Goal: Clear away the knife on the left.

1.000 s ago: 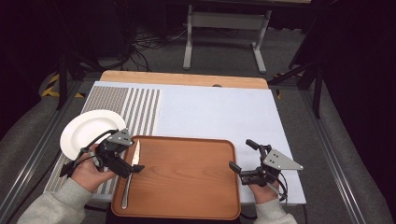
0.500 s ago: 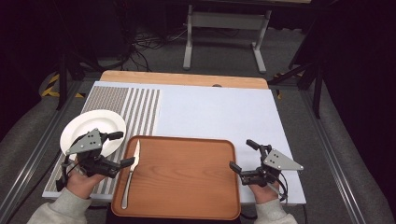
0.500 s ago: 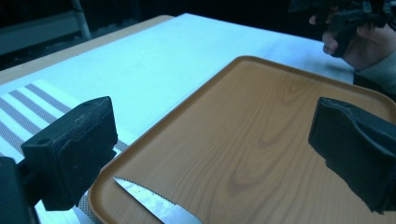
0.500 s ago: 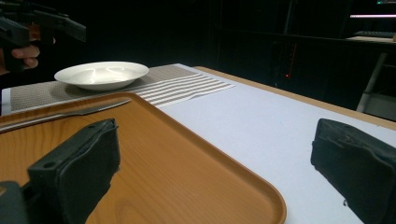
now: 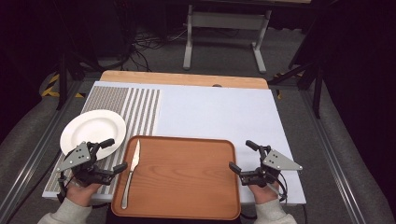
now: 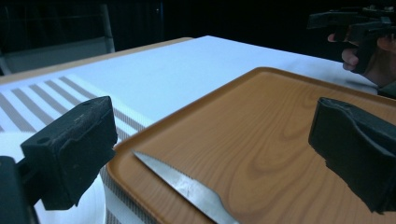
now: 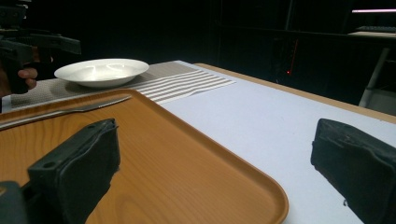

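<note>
A wooden tray lies near the table's front edge, and a metal knife rests along its left side. Beside the tray's left edge, my left gripper stands open and holds nothing. My right gripper hovers open at the tray's right edge. A white plate sits on the striped mat just beyond the left gripper. In the left gripper view the knife blade lies on the tray between the jaws. The right gripper view shows the tray, the knife and the plate.
A white cloth covers most of the table, with a bare wooden strip at the far edge. A metal stand is on the floor behind the table. Dark floor and cables surround it.
My left gripper has left the knife lying on the tray and drawn back to the left, off the tray's edge, open. The right gripper has stayed in place.
</note>
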A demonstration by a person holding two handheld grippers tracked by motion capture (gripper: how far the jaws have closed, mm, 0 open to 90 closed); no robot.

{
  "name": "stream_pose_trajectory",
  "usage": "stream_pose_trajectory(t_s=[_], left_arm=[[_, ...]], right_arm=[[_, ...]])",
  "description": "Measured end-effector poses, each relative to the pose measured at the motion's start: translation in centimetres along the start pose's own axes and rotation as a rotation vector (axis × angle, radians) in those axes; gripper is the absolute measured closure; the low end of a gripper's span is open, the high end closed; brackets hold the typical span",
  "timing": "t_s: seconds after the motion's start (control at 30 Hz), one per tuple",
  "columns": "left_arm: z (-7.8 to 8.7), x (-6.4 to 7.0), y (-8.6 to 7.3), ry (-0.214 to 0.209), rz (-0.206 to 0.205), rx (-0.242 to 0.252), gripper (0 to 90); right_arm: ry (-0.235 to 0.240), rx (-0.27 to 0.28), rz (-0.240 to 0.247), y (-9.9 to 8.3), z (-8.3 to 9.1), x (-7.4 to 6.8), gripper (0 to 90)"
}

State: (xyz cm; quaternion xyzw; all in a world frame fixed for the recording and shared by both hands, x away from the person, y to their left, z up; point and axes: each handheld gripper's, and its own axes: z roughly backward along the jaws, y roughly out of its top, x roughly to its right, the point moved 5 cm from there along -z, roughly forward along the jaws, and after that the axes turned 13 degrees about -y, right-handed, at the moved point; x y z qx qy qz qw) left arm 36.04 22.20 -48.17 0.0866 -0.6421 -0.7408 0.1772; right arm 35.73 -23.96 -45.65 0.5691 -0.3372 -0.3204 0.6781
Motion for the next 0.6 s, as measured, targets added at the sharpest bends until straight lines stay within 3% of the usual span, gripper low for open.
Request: stream_pose_trajectory(t_s=[0.1,0.43,0.6], left_arm=[[-0.24,-0.13,-0.72,-0.017,0.055,-0.023,1.9],[-0.12,-0.15,-0.37,-0.022,0.048,-0.027,1.6],[-0.09,-0.14,-0.24,-0.027,0.070,-0.014,1.6]], right_arm=[[0.000,-0.006,0.000,-0.19,0.04,-0.01,2.0],[0.001,-0.004,-0.015,-0.30,0.17,0.13,2.0],[0.003,-0.007,-0.009,-0.33,0.16,0.05,2.0]])
